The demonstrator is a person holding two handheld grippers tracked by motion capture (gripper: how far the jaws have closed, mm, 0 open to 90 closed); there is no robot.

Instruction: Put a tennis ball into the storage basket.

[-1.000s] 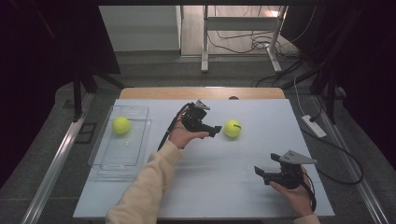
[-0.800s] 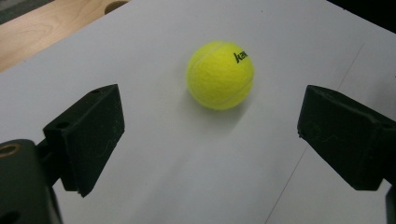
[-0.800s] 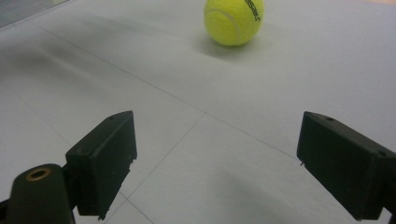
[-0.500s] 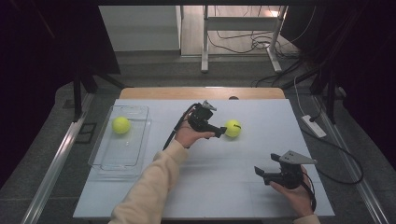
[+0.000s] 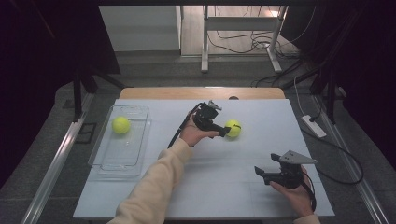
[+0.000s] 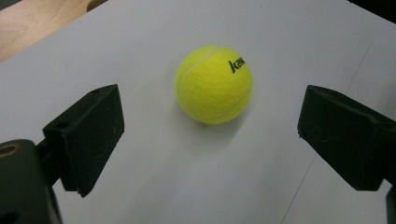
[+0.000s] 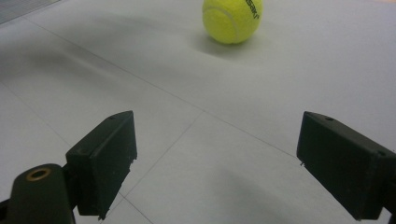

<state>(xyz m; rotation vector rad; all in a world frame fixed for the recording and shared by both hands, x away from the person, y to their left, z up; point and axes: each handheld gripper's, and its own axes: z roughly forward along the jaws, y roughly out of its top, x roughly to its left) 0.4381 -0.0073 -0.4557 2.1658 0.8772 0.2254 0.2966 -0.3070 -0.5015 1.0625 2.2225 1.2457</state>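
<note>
Overhead, I see a clear tray point(image 5: 122, 161) at the table's point(image 5: 224, 196) left edge holding one tennis ball point(image 5: 121, 124) (neither gripper view covers it). My left gripper point(image 5: 226, 132) sits just beside a second tennis ball point(image 5: 233, 128) mid-table; its own view shows the jaws spread wide, that ball point(image 6: 214, 84) ahead of them, untouched. My right gripper point(image 5: 259, 171) waits well apart, jaws open and empty.
</note>
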